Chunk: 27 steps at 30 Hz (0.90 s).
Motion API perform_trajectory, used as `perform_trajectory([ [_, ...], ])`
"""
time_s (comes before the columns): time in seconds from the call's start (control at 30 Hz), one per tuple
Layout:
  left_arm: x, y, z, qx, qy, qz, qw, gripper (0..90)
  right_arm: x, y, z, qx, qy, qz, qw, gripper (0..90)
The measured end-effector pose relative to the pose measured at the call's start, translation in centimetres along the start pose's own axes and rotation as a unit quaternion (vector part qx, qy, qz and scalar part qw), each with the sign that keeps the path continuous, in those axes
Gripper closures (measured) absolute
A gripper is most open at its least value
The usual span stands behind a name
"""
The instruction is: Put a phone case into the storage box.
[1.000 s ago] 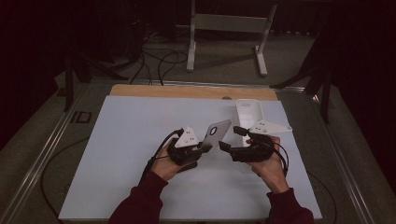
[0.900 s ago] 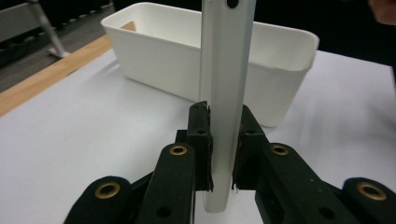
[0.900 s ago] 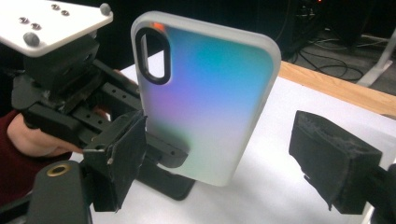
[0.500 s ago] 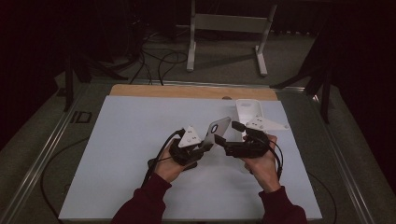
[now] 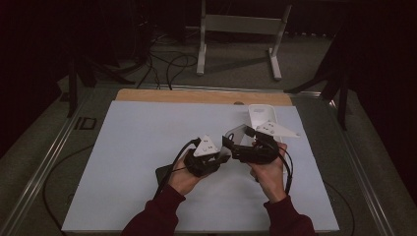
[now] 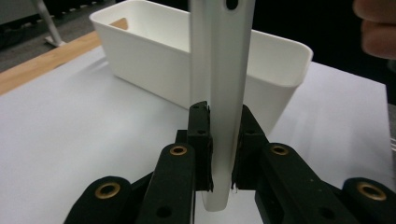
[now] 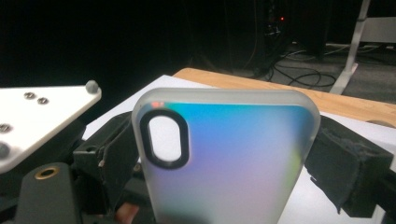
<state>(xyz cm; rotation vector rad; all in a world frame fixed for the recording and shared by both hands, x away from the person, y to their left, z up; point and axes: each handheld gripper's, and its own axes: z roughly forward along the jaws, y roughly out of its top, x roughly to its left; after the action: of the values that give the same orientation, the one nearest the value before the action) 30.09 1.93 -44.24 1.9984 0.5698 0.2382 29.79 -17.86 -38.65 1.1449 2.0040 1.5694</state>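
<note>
The phone case [image 7: 224,158] is a thin shell with a frosted, translucent white rim and rounded corners; its back shows an iridescent sheen running from blue through green to pale violet. Near one top corner sits an oval camera cutout edged in black. Seen edge-on in the left gripper view [image 6: 223,93], it is a slim white strip with a small hole near the top.

The left gripper [image 6: 223,161] is clamped narrowly on the lower edge of the case, a black jaw pressed to each face, holding it upright. In the high view the case [image 5: 235,133] stands above the tabletop [image 5: 137,147], just in front of the white bin [image 6: 154,65], between the two grippers.

The right gripper [image 5: 231,146] reaches toward the case; whether its jaws are wide or closed I cannot tell.
</note>
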Motion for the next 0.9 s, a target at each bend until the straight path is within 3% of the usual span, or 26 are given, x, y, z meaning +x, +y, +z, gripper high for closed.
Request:
perform_trajectory([
  [0.13, 0.0, 0.0, 0.0, -0.002, -0.008, -0.008, 0.9999, 80.8, 0.1, 0.0, -0.1, -0.002, -0.011, -0.002, 0.9999, 16.3],
  [0.33, 0.0, 0.0, 0.0, -0.005, -0.001, -0.003, 1.0000, 80.3, 0.3, 0.0, -0.2, -0.004, -0.018, -0.007, 0.9998, 16.8],
  [0.5, 0.2, -0.1, -0.4, -0.006, 0.004, 0.003, 1.0000, 65.6, 0.0, 0.0, 0.0, 0.000, -0.019, -0.006, 0.9998, 16.9],
  [0.7, 0.7, -0.3, -1.3, -0.009, 0.030, 0.006, 0.9995, 46.5, -0.2, 0.2, 0.0, 0.003, -0.024, -0.010, 0.9997, 16.9],
  [0.9, 1.3, -0.6, -2.5, -0.014, 0.080, -0.001, 0.9967, 25.5, -0.6, 0.5, 0.1, 0.007, -0.025, -0.014, 0.9996, 16.8],
])
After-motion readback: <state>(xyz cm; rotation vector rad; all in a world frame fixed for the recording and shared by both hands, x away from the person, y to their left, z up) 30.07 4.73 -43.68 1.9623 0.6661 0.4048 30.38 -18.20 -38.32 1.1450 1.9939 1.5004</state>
